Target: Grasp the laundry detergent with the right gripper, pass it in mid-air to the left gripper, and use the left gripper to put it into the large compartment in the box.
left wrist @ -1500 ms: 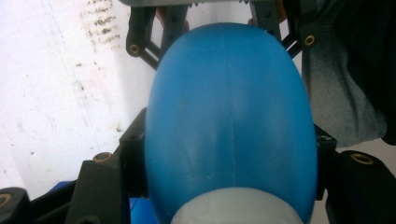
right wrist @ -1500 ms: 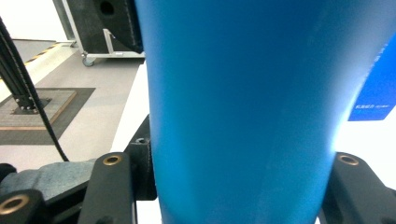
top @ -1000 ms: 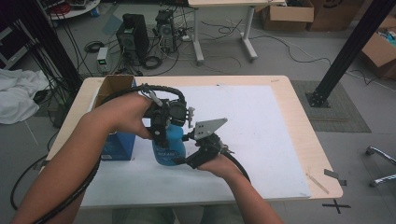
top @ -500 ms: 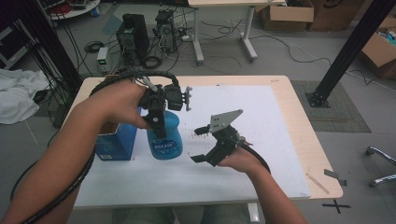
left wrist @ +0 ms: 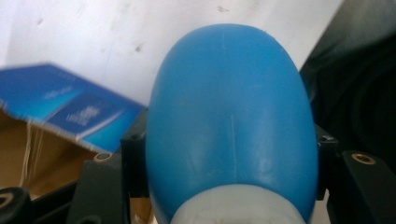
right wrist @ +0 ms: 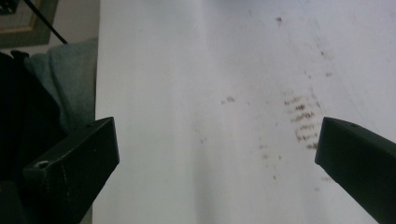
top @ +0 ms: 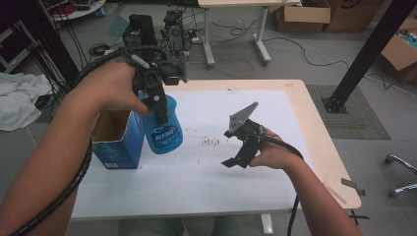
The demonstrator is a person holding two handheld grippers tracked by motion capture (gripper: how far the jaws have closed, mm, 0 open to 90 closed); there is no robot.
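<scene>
Your left gripper (top: 160,105) is clenching its fingers (left wrist: 133,163) on the neck of the smooth, egg-shaped blue plastic bottle (top: 162,129), which is hanging left of centre in the high view, just beside the open blue cardboard box (top: 117,142). Your right gripper (top: 236,160) is hovering right of centre, its fingers (right wrist: 77,163) having just been opening, nothing between them. The white sheet (top: 206,172) covering the pale wooden surface (top: 319,137) is showing brown smudges; cables are littering the grey floor at the upper edge.
</scene>
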